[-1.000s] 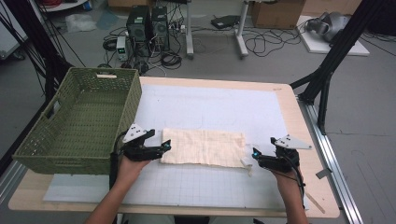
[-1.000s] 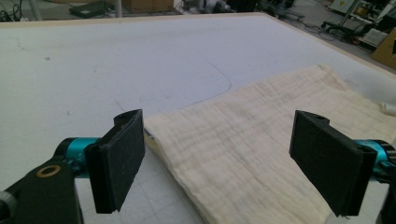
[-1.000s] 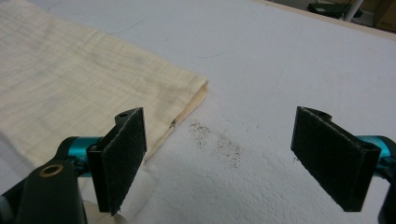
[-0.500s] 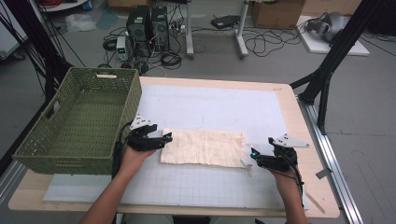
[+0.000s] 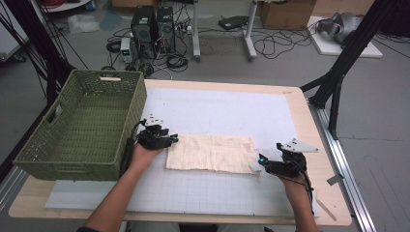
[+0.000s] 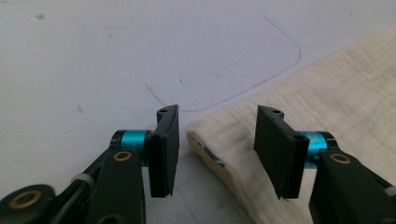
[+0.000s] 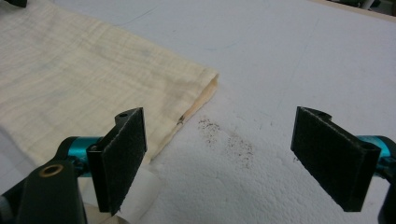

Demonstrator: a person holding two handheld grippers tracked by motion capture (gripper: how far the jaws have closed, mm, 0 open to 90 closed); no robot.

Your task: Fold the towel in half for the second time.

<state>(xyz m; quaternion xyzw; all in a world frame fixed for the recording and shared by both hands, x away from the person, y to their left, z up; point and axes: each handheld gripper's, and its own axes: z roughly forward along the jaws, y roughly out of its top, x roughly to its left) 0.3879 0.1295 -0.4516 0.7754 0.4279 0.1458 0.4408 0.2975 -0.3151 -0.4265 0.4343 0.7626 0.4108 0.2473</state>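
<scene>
Folded cream cloth (image 5: 210, 153) lies mid-counter (image 5: 227, 104). Left tongs (image 6: 217, 140), just narrowing, straddle its left corner without pinching; right tongs (image 7: 219, 156) gape wide beside its right edge. The high view adds a green basket (image 5: 84, 125) at left.

My claw's pads (image 7: 122, 154) are rough, matt black; the cloth (image 5: 210, 153) is crinkled cream cotton, the mat (image 5: 217, 108) smooth white, the basket (image 5: 82, 125) green wicker.
</scene>
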